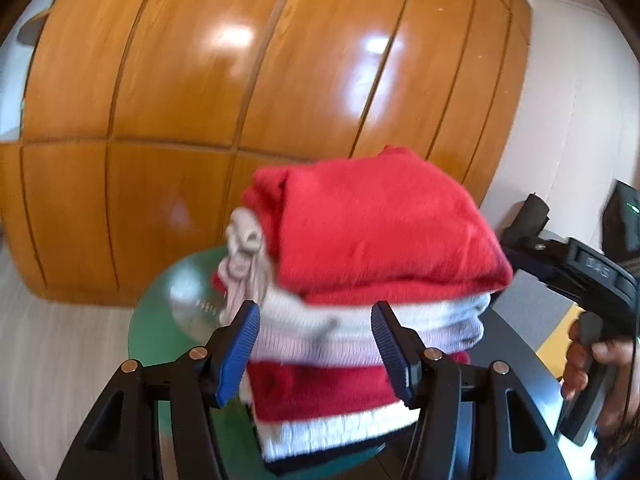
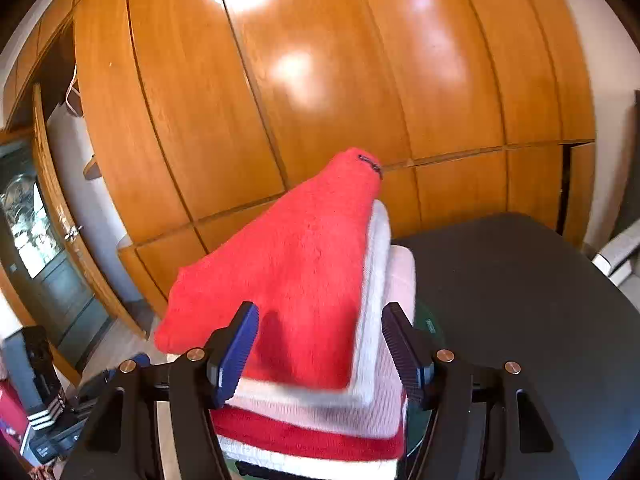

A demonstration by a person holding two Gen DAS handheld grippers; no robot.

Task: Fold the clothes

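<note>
Folded red, white and pink knit clothes [image 1: 372, 280] stacked mid-frame on the dark round table [image 2: 520, 280] could topple if either wide-open left gripper [image 1: 316, 350] or right gripper [image 2: 320, 354] nudges them.

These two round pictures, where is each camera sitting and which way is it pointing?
Left wrist view: sits on the left gripper, looks along its open blue-padded fingers at the stack of folded clothes; the person's right hand shows holding the other gripper.
Right wrist view: sits on the right gripper, looks over its open fingers at the same stack from the other side, on the dark table.
Both share the stack, its red top garment and the wooden cabinet doors behind.
</note>
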